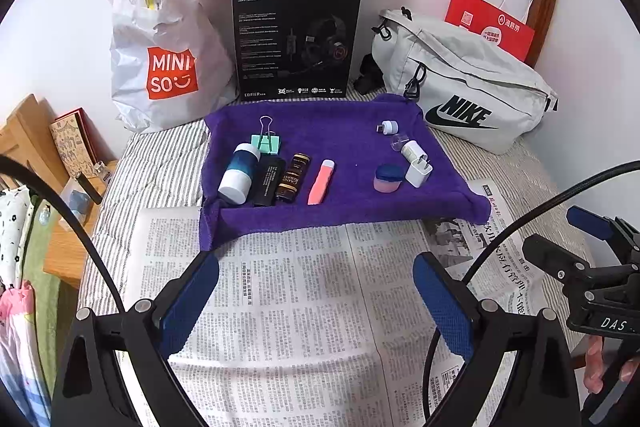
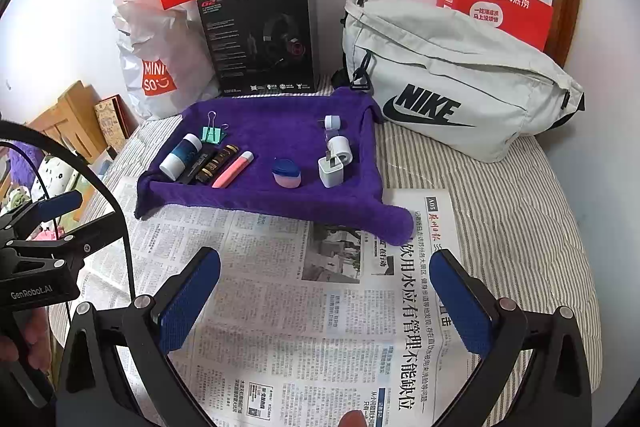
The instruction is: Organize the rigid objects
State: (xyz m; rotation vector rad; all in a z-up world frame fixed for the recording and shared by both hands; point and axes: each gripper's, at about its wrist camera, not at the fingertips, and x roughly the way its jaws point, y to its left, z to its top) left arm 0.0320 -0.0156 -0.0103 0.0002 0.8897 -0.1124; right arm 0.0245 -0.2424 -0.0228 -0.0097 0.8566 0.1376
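We hold left gripper (image 1: 316, 291) and right gripper (image 2: 324, 291) over newspaper (image 1: 288, 307), both spread wide, grasping nothing. Small items sit mid-frame on purple towel (image 1: 340, 115), ahead of fingers. Pink tube (image 1: 321, 181), long axis pointing away, lies nearer left gripper.

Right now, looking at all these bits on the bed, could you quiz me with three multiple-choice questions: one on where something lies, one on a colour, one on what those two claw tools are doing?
1. The mint binder clip lies
A. on the newspaper
B. on the purple towel
C. inside the Nike bag

2. The slim stick beside the brown tube is
A. pink
B. green
C. black

3. The left gripper and right gripper are
A. both clamped on something
B. both open and empty
C. one holding a charger

Answers: B, clip rests on the towel; A, clearly pink; B, fingers spread over the newspaper.
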